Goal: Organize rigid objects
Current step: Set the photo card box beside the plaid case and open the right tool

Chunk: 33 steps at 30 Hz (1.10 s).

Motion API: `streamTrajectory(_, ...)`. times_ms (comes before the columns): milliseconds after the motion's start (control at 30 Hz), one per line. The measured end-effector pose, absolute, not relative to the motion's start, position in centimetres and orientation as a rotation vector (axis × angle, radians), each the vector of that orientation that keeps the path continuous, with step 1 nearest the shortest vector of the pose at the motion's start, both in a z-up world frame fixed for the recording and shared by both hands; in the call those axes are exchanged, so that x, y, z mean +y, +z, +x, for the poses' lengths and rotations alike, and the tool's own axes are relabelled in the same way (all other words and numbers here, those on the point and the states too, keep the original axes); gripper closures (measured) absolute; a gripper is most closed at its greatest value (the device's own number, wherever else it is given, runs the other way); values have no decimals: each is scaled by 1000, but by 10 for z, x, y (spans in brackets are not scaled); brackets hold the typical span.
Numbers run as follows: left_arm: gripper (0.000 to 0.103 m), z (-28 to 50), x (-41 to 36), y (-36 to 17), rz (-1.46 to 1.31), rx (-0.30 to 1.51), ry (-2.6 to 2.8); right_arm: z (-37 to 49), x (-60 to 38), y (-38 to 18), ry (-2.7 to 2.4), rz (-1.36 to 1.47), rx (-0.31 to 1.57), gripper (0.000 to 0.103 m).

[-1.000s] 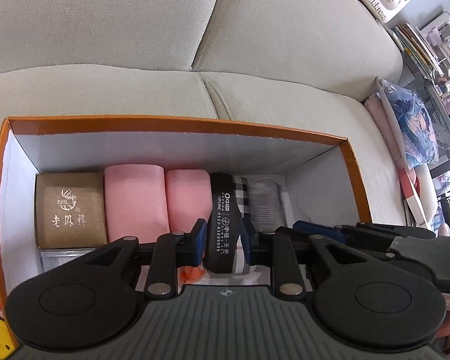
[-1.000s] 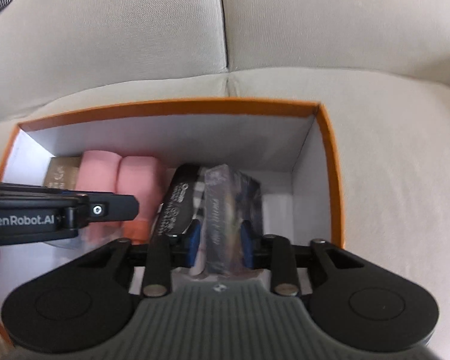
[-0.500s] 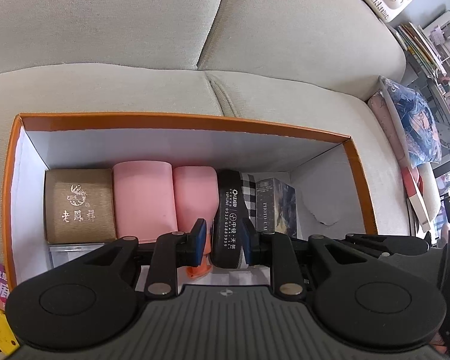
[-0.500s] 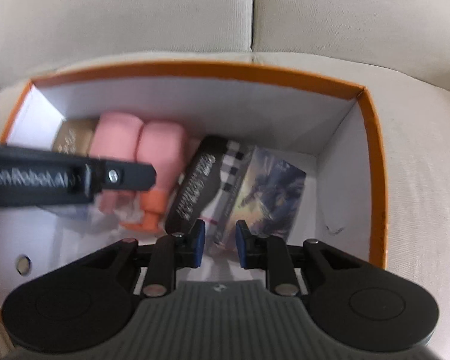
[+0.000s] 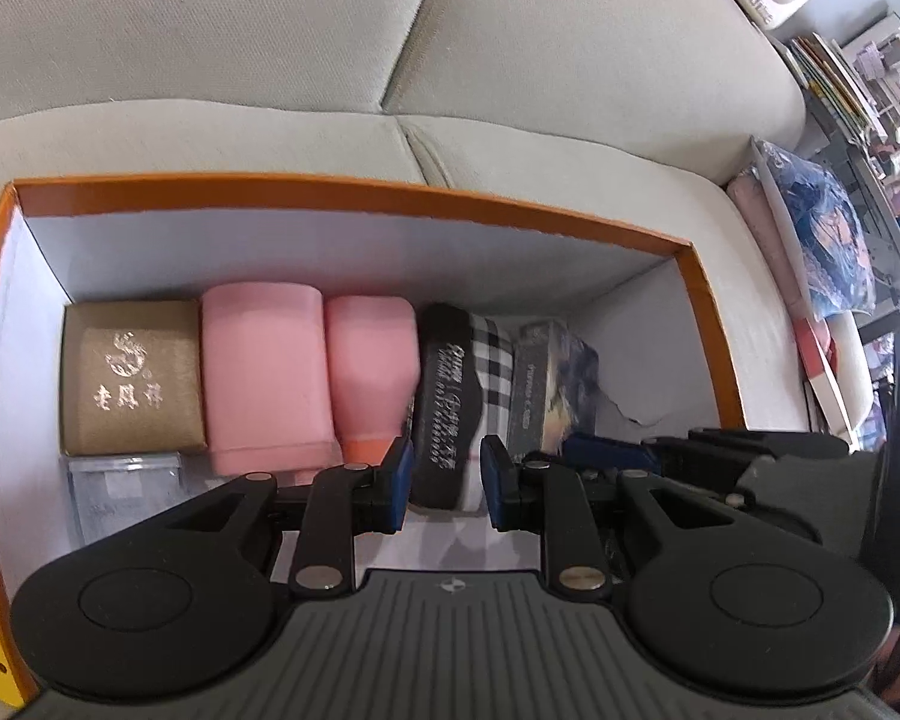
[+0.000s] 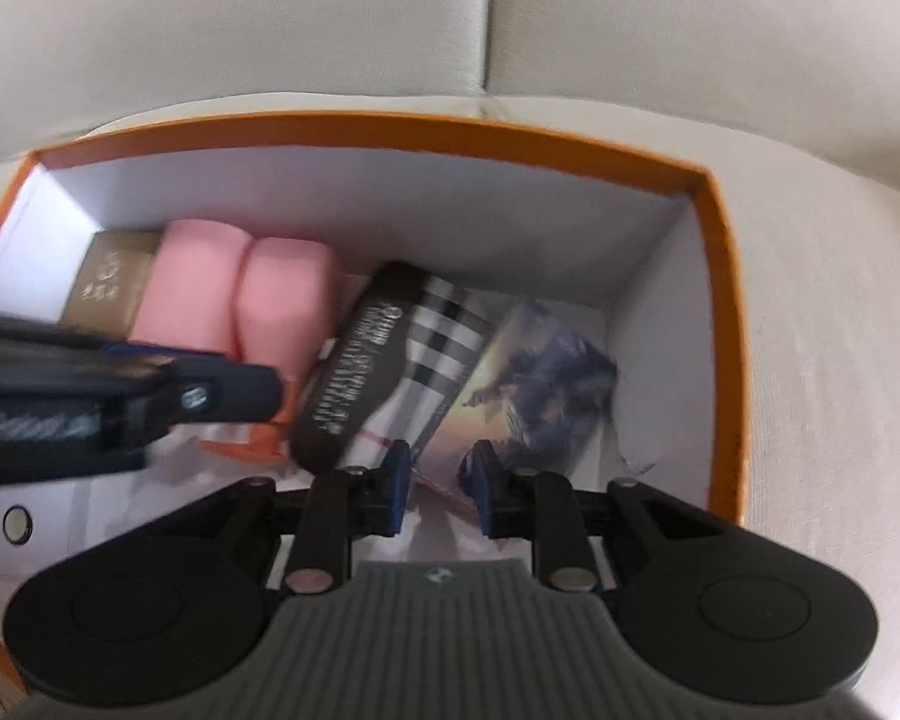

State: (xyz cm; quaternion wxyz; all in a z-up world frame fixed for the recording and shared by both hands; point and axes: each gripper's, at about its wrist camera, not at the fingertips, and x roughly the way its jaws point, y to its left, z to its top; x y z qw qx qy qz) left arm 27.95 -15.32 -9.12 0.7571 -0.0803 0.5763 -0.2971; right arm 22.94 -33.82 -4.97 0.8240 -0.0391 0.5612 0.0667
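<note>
The black plaid-sided case (image 5: pixel 450 396) is clamped by the left gripper (image 5: pixel 443 483) inside the orange-rimmed box (image 5: pixel 354 195). The right gripper (image 6: pixel 439 483) is held narrowly parted, nothing pinched, the picture box (image 6: pixel 534 390) lying at its 1 o'clock.

gold 老凤祥 on brown box (image 5: pixel 131 378)

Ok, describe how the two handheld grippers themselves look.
Both match. The left gripper and right gripper each have blue pads on black fingers, black linkage bars with silver rivets, two round black discs, and a ribbed grey body bearing a small round emblem. White lettering on the left gripper's side is too blurred to read.
</note>
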Motion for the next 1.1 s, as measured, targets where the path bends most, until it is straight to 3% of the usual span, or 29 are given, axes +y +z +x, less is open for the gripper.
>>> streamTrajectory(367,79,267,-182,-119,-71,1428,-674,216,-344,-60,173,-96,1349,83)
streamTrajectory(433,80,268,-186,-126,-48,1455,-657,222,-342,-67,163,-120,1369,92)
streamTrajectory(700,80,278,-189,-142,-93,1488,-633,228,-329,-62,137,-255,1227,95)
streamTrajectory(1100,89,282,-197,-155,-234,1552,-634,208,-330,-41,158,-260,1156,97)
